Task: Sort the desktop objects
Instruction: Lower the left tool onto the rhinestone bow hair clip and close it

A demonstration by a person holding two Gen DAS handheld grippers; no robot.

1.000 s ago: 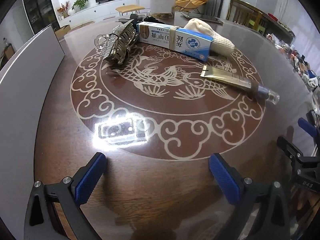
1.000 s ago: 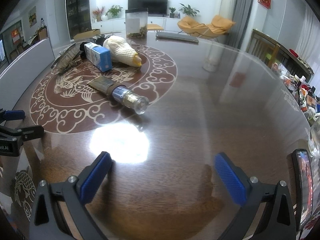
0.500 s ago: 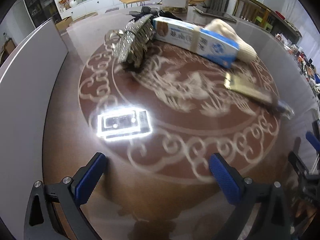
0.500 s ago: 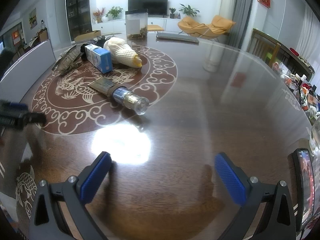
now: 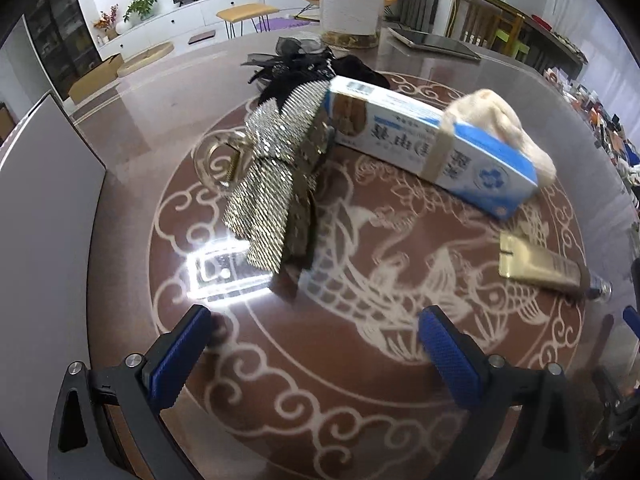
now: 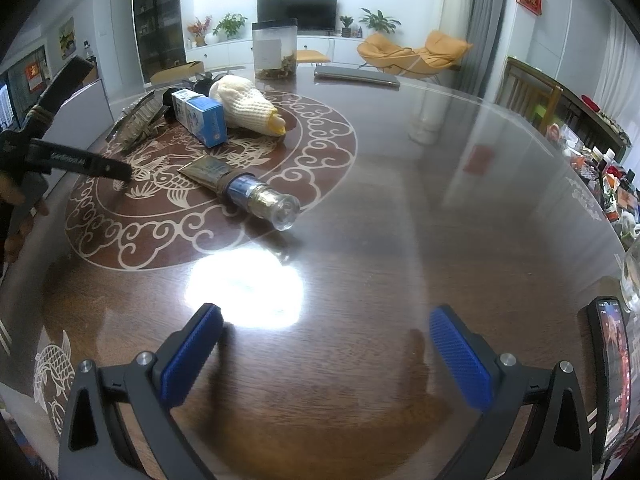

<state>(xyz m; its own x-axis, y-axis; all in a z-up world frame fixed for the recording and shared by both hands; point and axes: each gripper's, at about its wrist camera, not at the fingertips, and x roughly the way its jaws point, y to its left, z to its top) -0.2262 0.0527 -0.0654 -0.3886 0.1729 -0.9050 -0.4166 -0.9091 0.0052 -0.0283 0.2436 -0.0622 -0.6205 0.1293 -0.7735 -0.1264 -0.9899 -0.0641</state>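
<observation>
A sparkly silver bow hair clip [image 5: 276, 184] lies on the round brown table [image 5: 360, 400], just ahead of my open left gripper [image 5: 316, 348]. Behind the clip sit a black fabric item [image 5: 296, 64], a blue and white box [image 5: 432, 140] and a cream knitted glove [image 5: 504, 128]. A gold tube with a clear cap [image 5: 548, 268] lies to the right. In the right wrist view the same box [image 6: 200, 118], glove [image 6: 244, 104] and tube [image 6: 240, 188] sit far ahead on the left. My right gripper [image 6: 324, 354] is open over bare table. The left gripper's finger [image 6: 88, 162] shows at the left.
A white panel [image 5: 44, 220] stands along the table's left edge. A clear jar [image 6: 276, 50] and a flat dark device [image 6: 356, 76] sit at the far side. A phone [image 6: 612, 380] lies at the right edge, near cluttered items [image 6: 612, 184]. A lamp glare [image 6: 244, 284] marks the tabletop.
My left gripper has moved forward toward the silver hair clip, which now looms much larger and nearer. The right gripper has stayed still, open.
</observation>
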